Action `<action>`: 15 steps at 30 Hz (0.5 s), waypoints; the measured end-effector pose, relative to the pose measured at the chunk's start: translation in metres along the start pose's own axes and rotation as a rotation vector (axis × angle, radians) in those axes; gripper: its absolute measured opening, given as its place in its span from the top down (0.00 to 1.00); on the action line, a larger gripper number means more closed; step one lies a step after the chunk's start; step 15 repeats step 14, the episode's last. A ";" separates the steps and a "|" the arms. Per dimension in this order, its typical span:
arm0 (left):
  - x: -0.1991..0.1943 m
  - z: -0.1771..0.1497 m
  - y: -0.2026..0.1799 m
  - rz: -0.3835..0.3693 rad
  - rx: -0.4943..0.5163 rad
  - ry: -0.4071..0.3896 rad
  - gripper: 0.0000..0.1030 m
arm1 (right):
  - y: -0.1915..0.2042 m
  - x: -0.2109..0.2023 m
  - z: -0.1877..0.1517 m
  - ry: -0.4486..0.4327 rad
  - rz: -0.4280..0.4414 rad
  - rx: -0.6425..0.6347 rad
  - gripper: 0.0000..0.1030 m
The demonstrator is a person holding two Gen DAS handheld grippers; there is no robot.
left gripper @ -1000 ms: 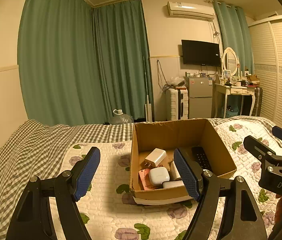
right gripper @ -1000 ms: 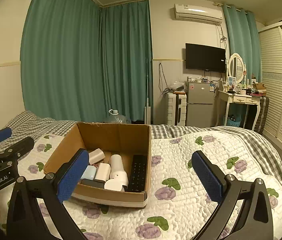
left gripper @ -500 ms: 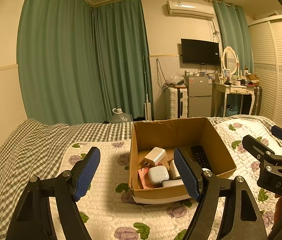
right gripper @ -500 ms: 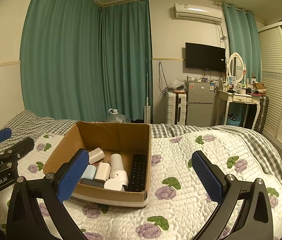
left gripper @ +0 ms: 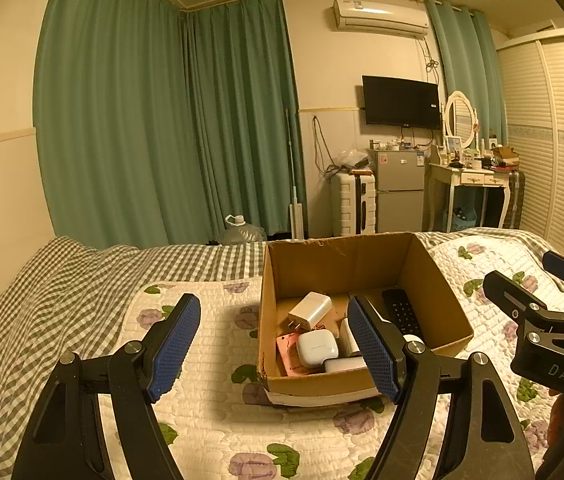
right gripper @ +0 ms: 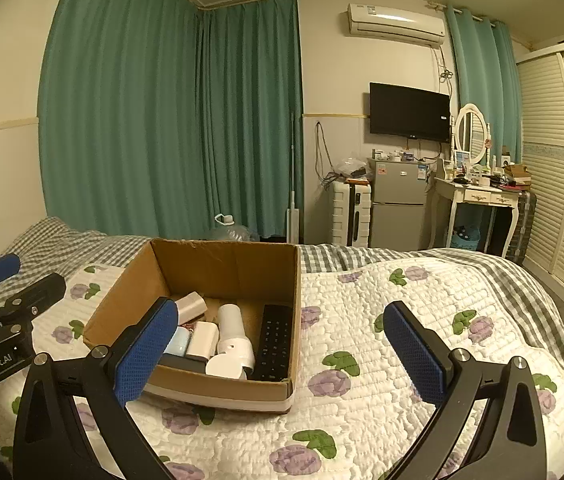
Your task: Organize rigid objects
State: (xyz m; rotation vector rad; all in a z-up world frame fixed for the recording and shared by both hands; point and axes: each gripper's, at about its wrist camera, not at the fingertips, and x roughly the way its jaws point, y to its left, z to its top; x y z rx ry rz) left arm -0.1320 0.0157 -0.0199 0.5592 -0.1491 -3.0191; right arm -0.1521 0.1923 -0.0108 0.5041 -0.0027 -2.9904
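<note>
- On the quilt (left gripper: 209, 432) sits the box (left gripper: 366, 386), open at the top, with the small rigid things already inside it; nothing loose shows on the bedding around it.
- Over the last second almost nothing changes: the left gripper (left gripper: 273, 344) creeps a little nearer the box, the right gripper (right gripper: 277, 354) holds its place, and the box contents do not shift (so no pick or drop has happened in that span).
- Both grippers have their blue pads spread wide with nothing between them; the left one's right pad (left gripper: 370, 348) overlaps the box interior in its own view, though whether it is over the rim or just in front of it cannot be told.
- Judged from this, the sorting is either near its end or paused before the next reach into the box.
- The left view shows the box's left half: a charger (left gripper: 310, 308) leaning at the back, an earbud case (left gripper: 317, 348) in front of it, a pink card (left gripper: 288, 354) beneath.
- The right view shows what the left pad hides: a white cylinder (right gripper: 231, 330) lying lengthwise, a round white cap (right gripper: 225, 366) at its near end, and the full remote (right gripper: 275, 340) along the right wall.
- Each view also catches the other gripper at its edge (the left one appears at the left of the right view, well apart from the box).
</note>
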 end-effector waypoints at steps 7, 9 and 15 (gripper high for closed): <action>0.000 -0.001 -0.001 -0.001 0.001 -0.003 0.24 | 0.000 0.001 0.000 0.005 -0.001 0.003 0.00; 0.000 -0.001 -0.001 -0.002 0.000 -0.002 0.24 | 0.000 0.002 -0.001 0.007 -0.001 0.004 0.00; -0.001 -0.001 -0.001 -0.002 0.005 -0.003 0.24 | 0.000 0.003 -0.001 0.013 -0.004 0.008 0.00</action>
